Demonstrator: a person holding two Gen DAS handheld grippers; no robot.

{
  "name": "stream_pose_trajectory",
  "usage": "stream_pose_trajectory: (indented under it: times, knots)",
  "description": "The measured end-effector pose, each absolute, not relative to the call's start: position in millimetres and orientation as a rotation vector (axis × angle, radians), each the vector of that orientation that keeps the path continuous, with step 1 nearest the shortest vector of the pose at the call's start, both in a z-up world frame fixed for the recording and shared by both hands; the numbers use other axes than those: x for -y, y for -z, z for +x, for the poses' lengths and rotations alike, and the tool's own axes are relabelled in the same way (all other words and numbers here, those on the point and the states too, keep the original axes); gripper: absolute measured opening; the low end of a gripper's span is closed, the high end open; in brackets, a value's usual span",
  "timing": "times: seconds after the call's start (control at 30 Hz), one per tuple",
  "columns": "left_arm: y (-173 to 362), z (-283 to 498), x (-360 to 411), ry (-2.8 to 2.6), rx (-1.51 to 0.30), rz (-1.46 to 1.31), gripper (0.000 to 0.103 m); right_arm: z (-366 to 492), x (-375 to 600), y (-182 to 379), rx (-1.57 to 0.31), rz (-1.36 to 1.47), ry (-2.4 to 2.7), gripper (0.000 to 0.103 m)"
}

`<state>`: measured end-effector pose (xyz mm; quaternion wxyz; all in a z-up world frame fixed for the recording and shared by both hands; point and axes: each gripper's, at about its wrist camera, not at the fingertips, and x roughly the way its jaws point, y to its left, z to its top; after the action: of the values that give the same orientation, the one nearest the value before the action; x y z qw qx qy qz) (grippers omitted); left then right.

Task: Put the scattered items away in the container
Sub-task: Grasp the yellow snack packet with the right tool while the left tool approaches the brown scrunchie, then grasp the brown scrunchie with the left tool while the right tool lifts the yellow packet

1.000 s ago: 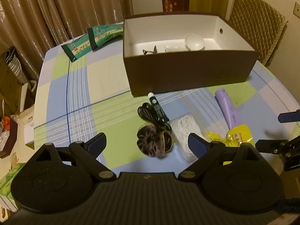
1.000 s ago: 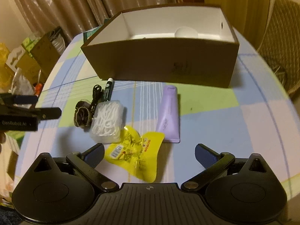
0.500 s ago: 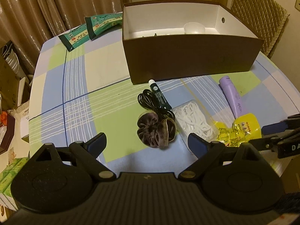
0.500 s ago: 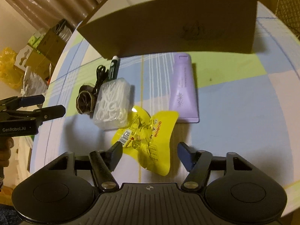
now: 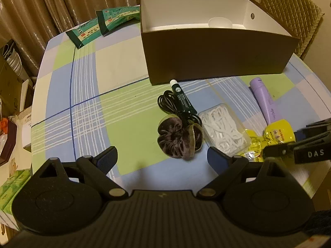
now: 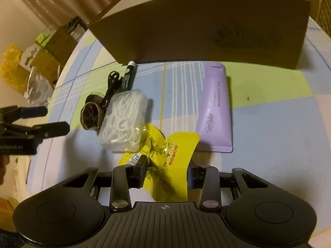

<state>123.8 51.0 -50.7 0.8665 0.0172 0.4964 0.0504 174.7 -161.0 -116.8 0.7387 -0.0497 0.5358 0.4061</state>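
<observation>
My right gripper (image 6: pixel 167 171) is low over the table, its jaws closing on the yellow snack packet (image 6: pixel 173 150), which is crumpled between both pads. My left gripper (image 5: pixel 161 155) hangs open above the brown velvet scrunchie (image 5: pixel 178 138), not touching it. Beside the scrunchie lie a coiled black cable (image 5: pixel 167 103), a dark green tube (image 5: pixel 183 99) and a clear box of white floss picks (image 5: pixel 223 132). A purple tube (image 6: pixel 217 107) lies right of them. The brown cardboard box (image 5: pixel 217 57) stands behind, with a white round object (image 5: pixel 219 22) inside.
Two green packets (image 5: pixel 107 22) lie at the table's far left, beside the box. A padded chair (image 5: pixel 293 6) stands behind the box at the right. Curtains hang at the back. Cartons and bags crowd the floor past the table's left edge (image 5: pixel 39 95).
The right gripper has dropped toward the yellow packet and its jaws have narrowed from wide open onto it. The left gripper has sunk slightly, still open wide.
</observation>
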Motion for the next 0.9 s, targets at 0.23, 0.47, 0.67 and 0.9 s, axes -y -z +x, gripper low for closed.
stream_pose_trajectory:
  times: [0.23,0.47,0.67,0.9]
  knots:
    - [55.2,126.9,-53.2,-0.088,-1.046,0.037,0.091,164.3,160.8,97.0,-1.121,-0.144,-0.919,0.012]
    - [60.4,134.5,-51.5,-0.001,-1.016,0.057,0.091,167.8,178.4,73.8,-1.073,-0.119,-0.865,0.012]
    - [73.5,148.1,-57.6,0.084,-1.006,0.110,0.088,181.8,193.9,61.2,-1.057,-0.070,-0.795,0.012]
    - [90.6,164.4,-69.0,0.245,-1.009,0.158,0.079,197.9,217.4,55.7,-1.063,-0.011,-0.716,0.012]
